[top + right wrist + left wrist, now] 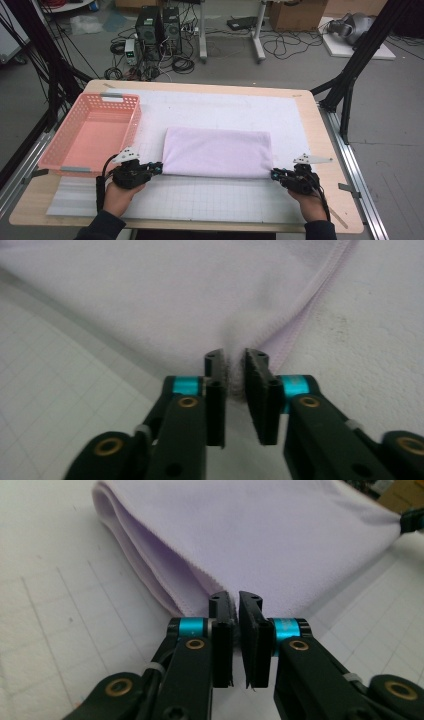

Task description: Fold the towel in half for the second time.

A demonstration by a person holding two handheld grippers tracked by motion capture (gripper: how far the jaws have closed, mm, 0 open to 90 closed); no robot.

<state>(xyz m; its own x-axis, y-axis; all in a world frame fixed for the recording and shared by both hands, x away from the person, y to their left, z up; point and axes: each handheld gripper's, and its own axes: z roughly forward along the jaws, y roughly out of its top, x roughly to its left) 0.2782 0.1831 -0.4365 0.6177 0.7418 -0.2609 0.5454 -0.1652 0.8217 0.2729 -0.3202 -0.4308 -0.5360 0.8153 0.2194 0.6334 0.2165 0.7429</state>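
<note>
Lavender cloth [217, 152], folded into a long flat rectangle, lay across the middle of the white gridded mat [210, 200] in the high view, its near edge running between the two hands. At the cloth's near left corner sat the left gripper [159, 168], carried by the person's left hand [120, 196], with its tips touching the fabric. At the near right corner sat the right gripper [274, 174], in the right hand [309, 202], likewise against the cloth. A pink plastic basket [131, 122] stood on the table's left side, just beside the cloth's left end, and the wooden table [327, 165] showed around the mat.

From the left gripper view, the cloth [260, 540] stretched away from the jaws, its folded layers visible along the left edge. The jaws stood a narrow slit apart at the corner of the fabric, and I could not tell whether they still pinched a bit of it or merely touched it. The other gripper [411, 521] showed at the far corner.

From the right gripper view, the cloth [165, 295] lay ahead with its stitched hem running off to the upper right. The jaws were slightly parted, and a small puckered tuft of the fabric sat between them; whether the pads pressed on it could not be told.
</note>
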